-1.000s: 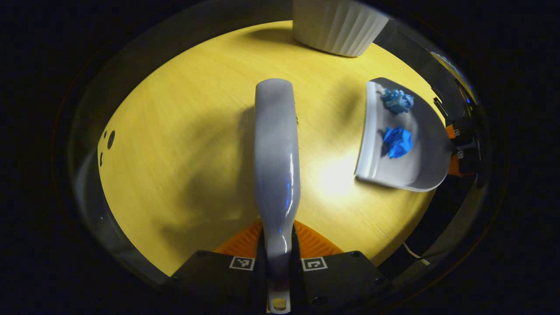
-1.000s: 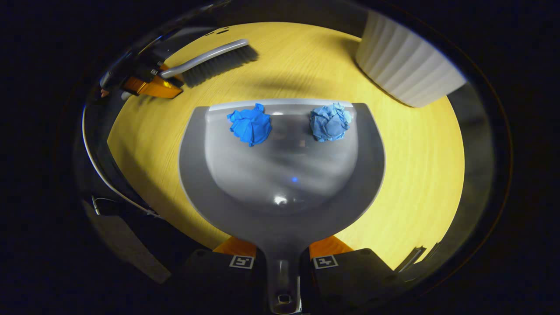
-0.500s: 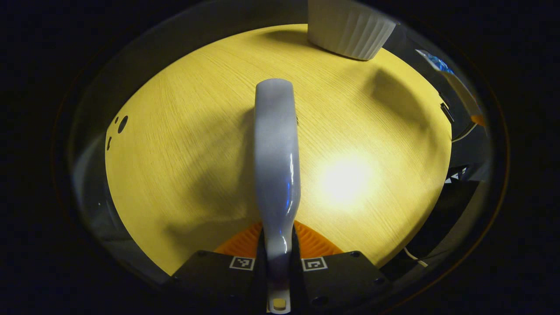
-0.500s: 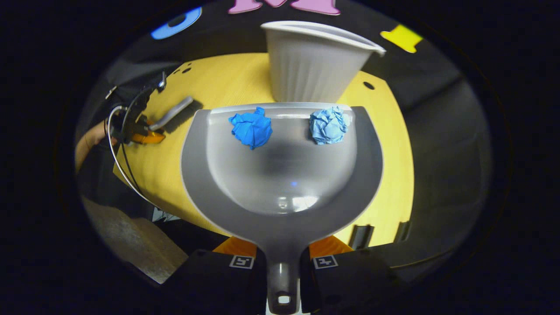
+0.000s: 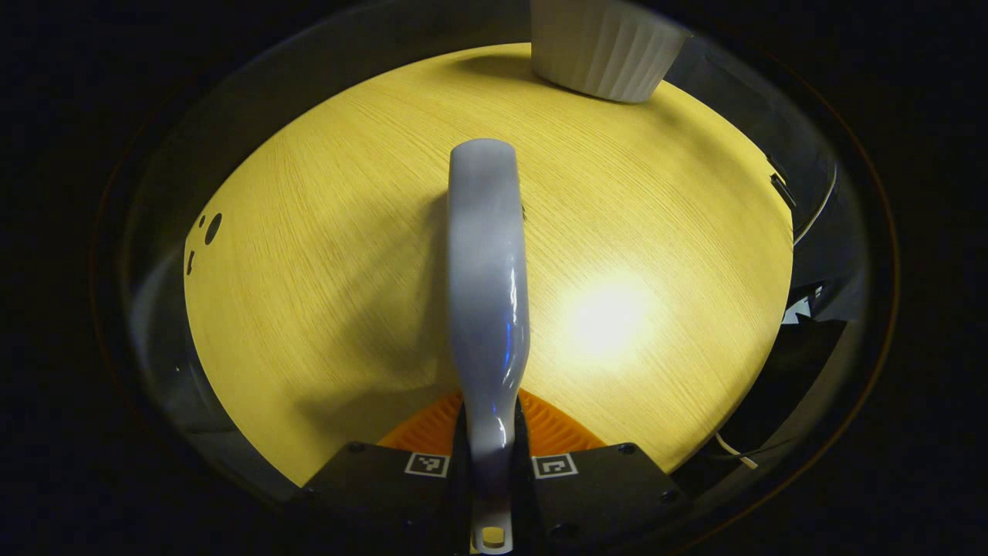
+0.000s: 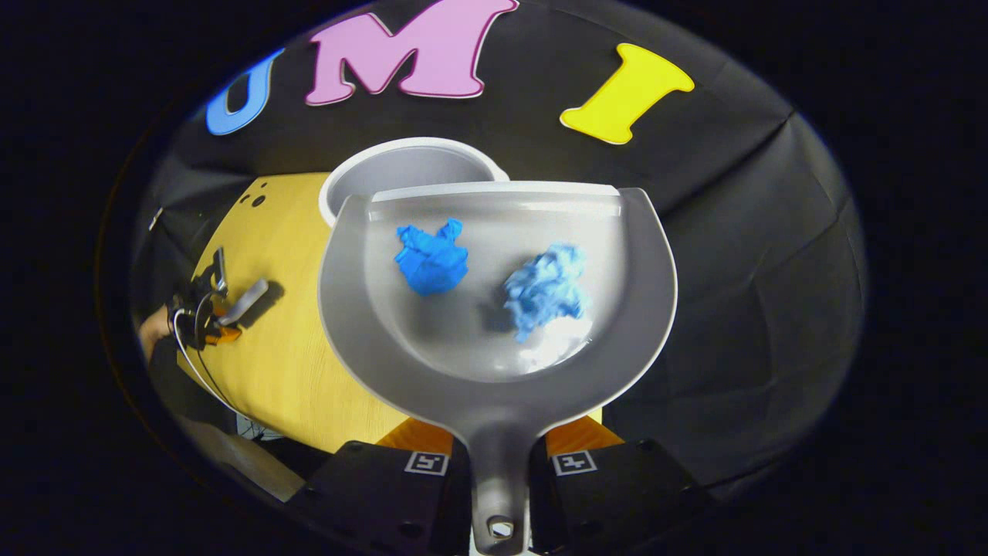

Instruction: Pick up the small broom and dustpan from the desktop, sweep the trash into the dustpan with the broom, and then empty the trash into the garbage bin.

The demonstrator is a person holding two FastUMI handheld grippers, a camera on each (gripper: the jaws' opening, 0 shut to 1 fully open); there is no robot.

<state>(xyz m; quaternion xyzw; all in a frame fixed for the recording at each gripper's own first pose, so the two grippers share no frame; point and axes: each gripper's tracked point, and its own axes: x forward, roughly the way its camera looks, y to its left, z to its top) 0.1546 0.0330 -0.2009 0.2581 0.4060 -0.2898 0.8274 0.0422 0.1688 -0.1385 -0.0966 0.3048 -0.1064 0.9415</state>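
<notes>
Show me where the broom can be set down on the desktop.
Bare yellow wooden desktop lies on both sides of the grey broom, up to the white ribbed garbage bin at the far edge. Only that bin's corner is crowded.

My left gripper [image 5: 492, 432] is clamped on the grey plastic handle of the small broom [image 5: 488, 278], which runs straight fwd over the round yellow wood-grain tabletop [image 5: 324, 255]. White ribbed plastic bin [image 5: 602, 46] stands at the table's far edge, w/ a bright light glare right of the broom.
</notes>
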